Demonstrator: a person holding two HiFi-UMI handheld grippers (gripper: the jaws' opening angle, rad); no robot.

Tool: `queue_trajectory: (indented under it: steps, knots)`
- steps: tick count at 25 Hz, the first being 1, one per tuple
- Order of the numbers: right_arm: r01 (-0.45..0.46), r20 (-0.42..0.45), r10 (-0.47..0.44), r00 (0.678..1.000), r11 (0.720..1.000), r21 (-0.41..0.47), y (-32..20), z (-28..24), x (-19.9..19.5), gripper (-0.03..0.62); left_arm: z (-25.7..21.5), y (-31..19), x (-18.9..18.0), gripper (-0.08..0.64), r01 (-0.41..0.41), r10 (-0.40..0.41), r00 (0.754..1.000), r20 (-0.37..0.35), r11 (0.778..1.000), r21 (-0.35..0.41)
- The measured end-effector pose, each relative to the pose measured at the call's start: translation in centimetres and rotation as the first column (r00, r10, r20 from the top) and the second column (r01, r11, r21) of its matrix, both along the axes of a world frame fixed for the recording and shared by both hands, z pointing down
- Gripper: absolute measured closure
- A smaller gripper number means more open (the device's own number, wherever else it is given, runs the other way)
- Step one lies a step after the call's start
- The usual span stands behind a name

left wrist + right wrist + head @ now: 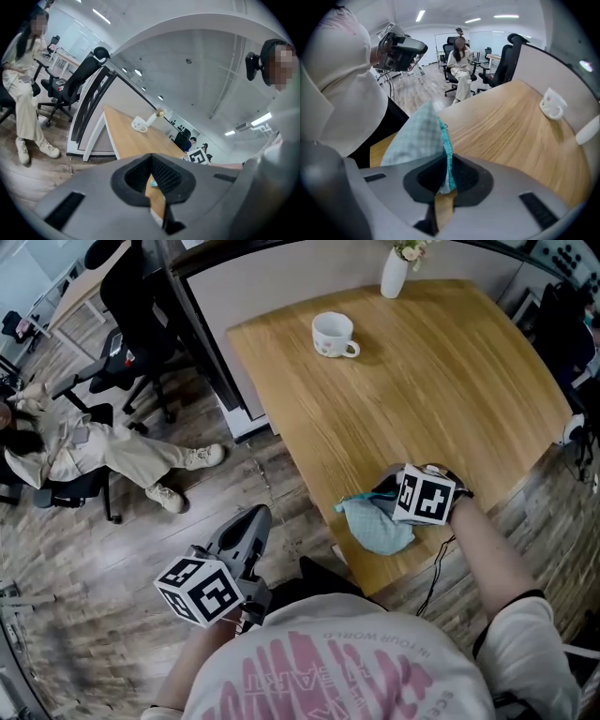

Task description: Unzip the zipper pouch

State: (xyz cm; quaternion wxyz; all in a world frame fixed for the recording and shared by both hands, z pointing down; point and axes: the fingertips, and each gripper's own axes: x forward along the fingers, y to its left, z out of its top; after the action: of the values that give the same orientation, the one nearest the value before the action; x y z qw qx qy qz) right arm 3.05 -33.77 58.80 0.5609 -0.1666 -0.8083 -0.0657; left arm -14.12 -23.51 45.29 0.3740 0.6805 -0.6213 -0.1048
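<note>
A light teal checked zipper pouch (377, 527) lies near the front edge of the wooden table (441, 381). My right gripper (382, 494) is down on it, shut on the pouch's upper edge. In the right gripper view the pouch (418, 138) rises out of the jaws, its darker teal zipper band (446, 140) pinched between the pads of the right gripper (446, 177). My left gripper (255, 518) hangs off the table to the left, over the floor, shut with nothing in it. In the left gripper view the closed jaws of the left gripper (152, 182) point toward the table.
A white mug (333, 335) and a white vase (395, 273) stand at the table's far side. A grey partition runs behind the table. A seated person (84, 451) and black office chairs (131, 296) occupy the wooden floor at left.
</note>
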Motion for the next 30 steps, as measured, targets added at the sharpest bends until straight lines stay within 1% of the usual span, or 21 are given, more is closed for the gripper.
queue_trajectory:
  steps: [2,5,9,12,14,17,22,26,28,30]
  knots:
    - [-0.059,0.039,0.059,0.998,0.998,0.002,-0.2,-0.4,0.3,0.563,-0.2,-0.1,0.4,0.56,-0.015,0.014,1.0,0.008,1.0,0.013]
    - [-0.132,0.116,0.128,0.985,0.991,0.032,-1.0,-1.7,0.4,0.566,-0.8,-0.4,0.9,0.56,-0.035,0.034,0.999,0.015,0.999,0.04]
    - [-0.204,0.21,0.181,0.961,0.974,0.094,-1.9,-4.7,0.9,0.566,-2.1,-1.0,1.8,0.56,-0.067,0.065,0.998,0.023,0.995,0.077]
    - [-0.25,0.29,0.204,0.935,0.959,0.131,-2.2,-7.4,1.1,0.568,-3.1,-1.4,2.4,0.56,-0.086,0.083,0.996,0.034,0.991,0.102]
    - [-0.276,0.344,0.21,0.915,0.949,0.154,-2.3,-9.2,1.0,0.568,-3.9,-1.8,2.7,0.56,-0.097,0.092,0.995,0.045,0.988,0.122]
    - [-0.297,0.401,0.205,0.893,0.937,0.183,-2.0,-11.4,0.9,0.569,-4.6,-2.0,3.3,0.56,-0.109,0.103,0.993,0.051,0.983,0.144]
    - [-0.32,0.463,0.192,0.865,0.923,0.215,-1.3,-14.0,0.7,0.571,-5.5,-2.3,4.2,0.558,-0.145,0.136,0.989,0.059,0.973,0.179]
    - [-0.339,0.502,0.175,0.847,0.905,0.256,-1.1,-15.9,0.3,0.571,-6.3,-3.0,4.7,0.558,-0.185,0.177,0.982,0.061,0.963,0.198]
    - [-0.352,0.525,0.166,0.835,0.894,0.277,-1.0,-17.2,0.1,0.571,-6.7,-3.5,4.9,0.547,-0.216,0.207,0.976,0.063,0.953,0.214]
    - [-0.369,0.557,0.163,0.814,0.886,0.281,-0.7,-18.5,-0.2,0.571,-7.1,-4.1,5.3,0.498,-0.273,0.263,0.962,0.072,0.934,0.233]
